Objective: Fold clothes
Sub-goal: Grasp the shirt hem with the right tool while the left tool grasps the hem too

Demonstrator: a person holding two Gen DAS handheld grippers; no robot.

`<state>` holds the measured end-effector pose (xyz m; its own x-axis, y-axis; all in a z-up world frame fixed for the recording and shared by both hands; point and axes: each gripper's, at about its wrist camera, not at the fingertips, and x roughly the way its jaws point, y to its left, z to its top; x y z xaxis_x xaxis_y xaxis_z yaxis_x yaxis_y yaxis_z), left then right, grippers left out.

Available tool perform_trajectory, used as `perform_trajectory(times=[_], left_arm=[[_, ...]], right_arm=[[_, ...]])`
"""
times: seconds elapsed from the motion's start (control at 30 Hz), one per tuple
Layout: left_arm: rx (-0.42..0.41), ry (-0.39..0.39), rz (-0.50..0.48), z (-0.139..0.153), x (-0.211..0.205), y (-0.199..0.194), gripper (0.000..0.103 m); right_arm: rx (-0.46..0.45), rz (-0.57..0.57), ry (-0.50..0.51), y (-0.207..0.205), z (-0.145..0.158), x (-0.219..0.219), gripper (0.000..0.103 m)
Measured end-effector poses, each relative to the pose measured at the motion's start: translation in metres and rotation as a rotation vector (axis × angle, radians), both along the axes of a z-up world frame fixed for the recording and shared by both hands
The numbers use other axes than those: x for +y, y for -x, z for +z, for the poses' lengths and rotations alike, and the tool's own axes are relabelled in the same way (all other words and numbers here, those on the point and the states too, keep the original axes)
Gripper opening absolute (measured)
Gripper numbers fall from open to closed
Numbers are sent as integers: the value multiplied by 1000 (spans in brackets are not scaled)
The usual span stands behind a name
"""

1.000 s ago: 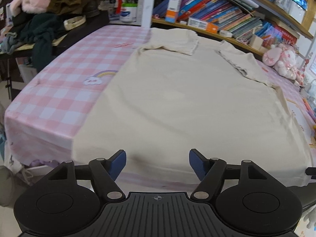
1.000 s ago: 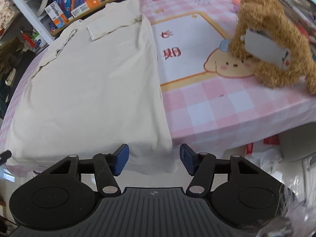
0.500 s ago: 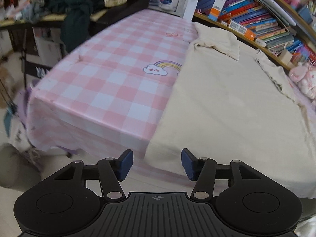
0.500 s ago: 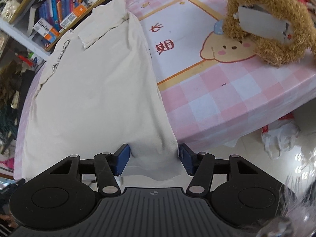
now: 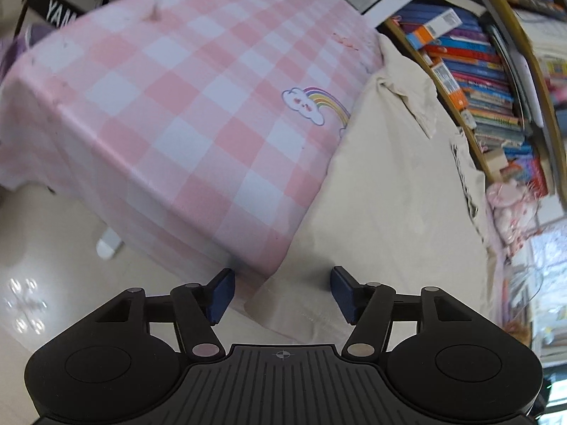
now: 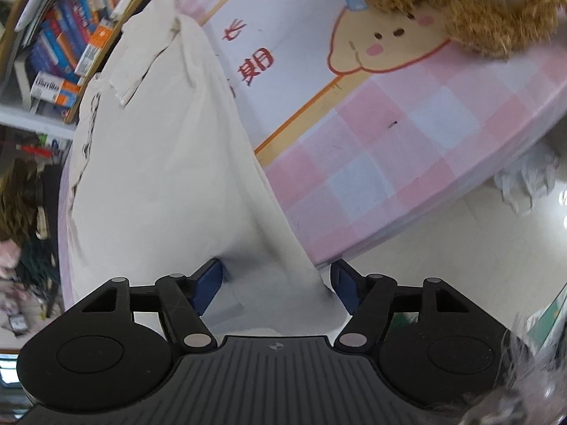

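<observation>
A cream garment [image 5: 389,184] lies spread flat on the pink checked tablecloth [image 5: 184,106], its hem hanging over the near table edge. My left gripper [image 5: 281,292] is open, its blue fingers astride the garment's near left hem corner. In the right wrist view the same garment [image 6: 159,163] runs away from me. My right gripper [image 6: 276,288] is open with the near right hem corner between its fingers.
A bookshelf [image 5: 478,81] full of books runs along the far side. A brown plush bear [image 6: 471,10] sits on the table at the right. A pink plush toy [image 5: 510,205] lies at the far right. Tiled floor [image 5: 46,265] lies below the table edge.
Both grippers have moved in and down to the garment's near hem corners. The left one swung left to the corner; the right one closed in on its corner. Both stay open.
</observation>
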<state>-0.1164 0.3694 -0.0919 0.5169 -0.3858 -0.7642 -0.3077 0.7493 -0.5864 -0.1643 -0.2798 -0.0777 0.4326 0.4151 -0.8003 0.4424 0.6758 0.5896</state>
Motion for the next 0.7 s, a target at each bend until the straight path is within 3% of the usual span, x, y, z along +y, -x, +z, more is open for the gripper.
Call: perform_trajectory(times=[0.23, 0.33, 0.4, 0.47, 0.5, 0.53, 0.6, 0.7], left_arm=[[24, 81, 14, -7, 2, -2, 56], [24, 104, 9, -8, 3, 0, 50], [17, 117, -2, -7, 4, 3, 41], [10, 131, -14, -6, 6, 6, 31], [5, 138, -20, -5, 6, 7, 27], [-5, 147, -27, -4, 6, 9, 18], [-20, 164, -33, -2, 6, 13, 5], [-14, 150, -57, 0, -2, 18, 4]], right_arm=[[-9, 48, -16, -1, 1, 2, 64], [-48, 132, -9, 1, 5, 10, 64], [-76, 209, 22, 2, 9, 15, 64], [-98, 274, 67, 2, 13, 20, 51], [-102, 291, 71, 2, 14, 20, 28], [-104, 299, 71, 2, 14, 19, 13], [-104, 293, 57, 5, 15, 14, 8], [-108, 284, 60, 8, 17, 4, 7]])
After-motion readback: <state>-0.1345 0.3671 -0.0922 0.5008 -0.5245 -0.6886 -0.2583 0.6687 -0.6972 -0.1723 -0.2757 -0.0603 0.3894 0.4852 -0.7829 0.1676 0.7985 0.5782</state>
